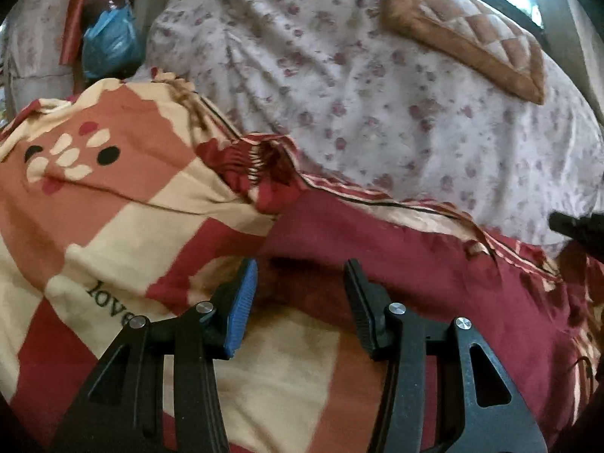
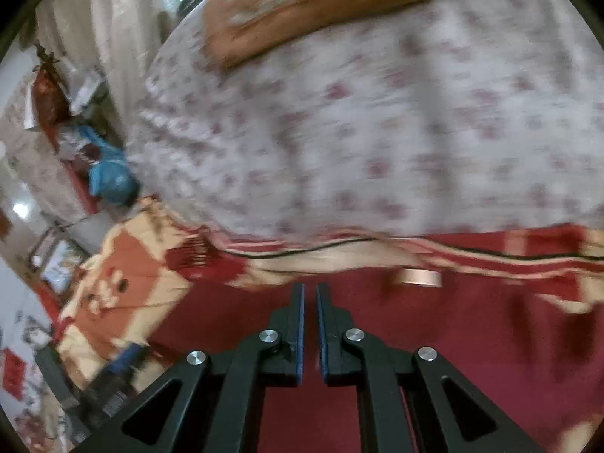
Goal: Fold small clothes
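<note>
1. My left gripper: jaws apart, nothing between them, hovering over the red-and-cream cloth w/ "love" printed on it.
2. That cloth lies spread on the bed, its striped edge against the floral sheet.
3. Quilted brown pillow sits far back on the sheet.
4. My right gripper: jaws clenched, nothing pinched, above the cloth's plain red part; view blurred.
</note>
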The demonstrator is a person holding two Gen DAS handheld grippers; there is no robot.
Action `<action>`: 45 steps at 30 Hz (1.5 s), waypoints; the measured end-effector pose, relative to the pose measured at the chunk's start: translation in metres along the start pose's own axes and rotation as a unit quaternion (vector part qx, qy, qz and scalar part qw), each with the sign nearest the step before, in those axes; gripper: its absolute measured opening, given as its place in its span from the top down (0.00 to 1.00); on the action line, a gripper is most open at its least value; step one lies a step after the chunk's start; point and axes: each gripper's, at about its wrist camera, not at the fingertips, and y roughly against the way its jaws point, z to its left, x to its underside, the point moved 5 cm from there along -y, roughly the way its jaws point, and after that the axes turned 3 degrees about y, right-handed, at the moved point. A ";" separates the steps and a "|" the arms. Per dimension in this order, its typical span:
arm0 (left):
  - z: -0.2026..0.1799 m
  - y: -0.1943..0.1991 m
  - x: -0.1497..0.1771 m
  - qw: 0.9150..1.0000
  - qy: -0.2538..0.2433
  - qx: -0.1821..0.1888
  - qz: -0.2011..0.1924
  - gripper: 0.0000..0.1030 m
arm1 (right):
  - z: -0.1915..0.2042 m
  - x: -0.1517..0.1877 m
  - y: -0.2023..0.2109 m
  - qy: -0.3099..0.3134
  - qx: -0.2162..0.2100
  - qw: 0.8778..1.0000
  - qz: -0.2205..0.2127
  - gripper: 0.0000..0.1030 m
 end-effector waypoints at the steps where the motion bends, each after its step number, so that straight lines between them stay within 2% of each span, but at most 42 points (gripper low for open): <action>1: -0.006 -0.003 0.005 1.000 -0.008 0.003 0.008 0.54 | -0.017 0.004 0.010 0.005 0.032 0.999 -0.003 0.95; 3: -0.018 -0.011 0.013 0.999 -0.024 0.007 0.027 0.54 | -0.052 0.016 0.020 -0.008 0.073 0.997 0.008 0.95; 5: -0.026 -0.019 0.019 0.998 -0.040 0.004 0.042 0.54 | -0.084 0.031 0.018 -0.043 0.089 0.995 0.029 0.95; 6: -0.028 -0.019 0.022 0.998 -0.045 -0.001 0.046 0.54 | -0.093 0.038 0.015 -0.055 0.083 0.994 0.047 0.95; 8: -0.027 -0.021 0.023 0.998 -0.042 -0.006 0.048 0.54 | -0.094 0.052 0.002 -0.085 0.029 0.993 0.081 0.92; 10: -0.022 -0.022 0.023 0.998 -0.035 -0.014 0.049 0.54 | -0.071 0.060 -0.011 -0.083 -0.017 0.992 0.093 0.70; 11: -0.017 -0.023 0.022 0.998 -0.029 -0.021 0.048 0.54 | -0.055 0.062 -0.019 -0.069 -0.030 0.993 0.094 0.50; 12: -0.012 -0.025 0.021 0.998 -0.023 -0.027 0.048 0.54 | -0.040 0.064 -0.026 -0.056 -0.042 0.993 0.094 0.42; 13: -0.007 -0.026 0.020 0.998 -0.017 -0.031 0.048 0.54 | -0.022 0.066 -0.038 -0.042 -0.053 0.992 0.102 0.42; 17: 0.015 -0.031 0.015 0.997 0.012 -0.054 0.051 0.54 | 0.020 0.085 -0.098 -0.017 -0.044 0.985 0.165 0.42; 19: 0.024 -0.033 0.011 0.997 0.023 -0.062 0.048 0.54 | 0.027 0.088 -0.122 -0.033 -0.038 0.985 0.168 0.53; 21: 0.035 -0.035 0.007 0.995 0.035 -0.077 0.045 0.54 | 0.035 0.079 -0.130 -0.005 0.000 0.990 0.142 0.87; 22: 0.041 -0.035 0.006 0.995 0.043 -0.081 0.044 0.54 | 0.038 0.076 -0.128 0.001 0.003 0.991 0.137 0.94; 24: 0.049 -0.033 0.003 0.994 0.061 -0.080 0.042 0.54 | 0.039 0.064 -0.110 0.008 -0.005 0.995 0.104 0.94; 27: 0.052 -0.027 0.000 0.994 0.073 -0.079 0.030 0.54 | 0.027 0.043 -0.064 0.032 0.008 0.998 0.050 0.94; 31: 0.040 -0.025 0.002 0.996 0.056 -0.070 0.026 0.54 | -0.020 0.029 -0.003 0.023 0.045 0.999 0.010 0.94; 34: 0.023 -0.024 0.005 0.998 0.034 -0.054 0.027 0.54 | -0.065 0.034 0.024 0.007 0.091 0.996 0.011 0.94; 36: 0.009 -0.023 0.009 0.999 0.014 -0.042 0.026 0.54 | -0.093 0.042 0.029 -0.008 0.120 0.992 0.026 0.94; 41: -0.024 -0.024 0.013 0.999 -0.028 0.000 0.035 0.54 | -0.138 0.071 0.008 -0.031 0.179 0.978 0.105 0.93; 43: -0.037 -0.023 0.013 0.999 -0.039 0.017 0.033 0.54 | -0.141 0.071 0.009 -0.030 0.200 0.973 0.114 0.77; 44: -0.045 -0.023 0.012 0.998 -0.047 0.025 0.032 0.54 | -0.139 0.067 0.013 -0.029 0.215 0.971 0.104 0.51; 45: -0.050 -0.024 0.011 0.998 -0.051 0.028 0.032 0.54 | -0.136 0.064 0.021 -0.028 0.220 0.971 0.087 0.41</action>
